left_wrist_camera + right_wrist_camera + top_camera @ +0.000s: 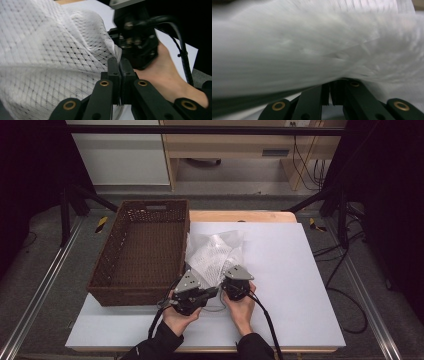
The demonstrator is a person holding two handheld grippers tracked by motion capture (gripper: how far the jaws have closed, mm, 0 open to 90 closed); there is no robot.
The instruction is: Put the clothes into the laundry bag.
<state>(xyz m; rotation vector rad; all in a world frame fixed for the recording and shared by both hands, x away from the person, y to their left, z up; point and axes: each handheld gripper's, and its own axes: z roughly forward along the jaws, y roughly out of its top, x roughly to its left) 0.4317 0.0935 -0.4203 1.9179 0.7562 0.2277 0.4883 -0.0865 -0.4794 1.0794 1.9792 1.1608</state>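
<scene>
Currently working left to right. Wicker basket [140, 251] sits at 10 o'clock from my hands, touching the left edge of the white table sheet [295, 285]; nothing in it that I can make out. My guess is it stands close so the cloth has a short trip.

White mesh garment [212, 255] lies crumpled at 12 o'clock from my hands, just beside the basket's right wall, partly on a clear plastic wrapper [235, 239].

Left claw [206, 292]: jaws fully closed, with the hem of the mesh pinched between the tips, seen plainly in the left gripper view [119, 65], where the fabric drapes off toward 10 o'clock. The pinch is at the near edge, presumably so the piece can be lifted or spread without bunching.

Right claw [235, 284]: just beside the left, toward 2 o'clock of it. Right gripper view is blurred; jaws [334, 96] stand closed, and fabric lies over the tips, but whether any is caught I cannot tell. Both grips sit close together on the near edge, so I read this as the start of drawing the hem apart.
</scene>
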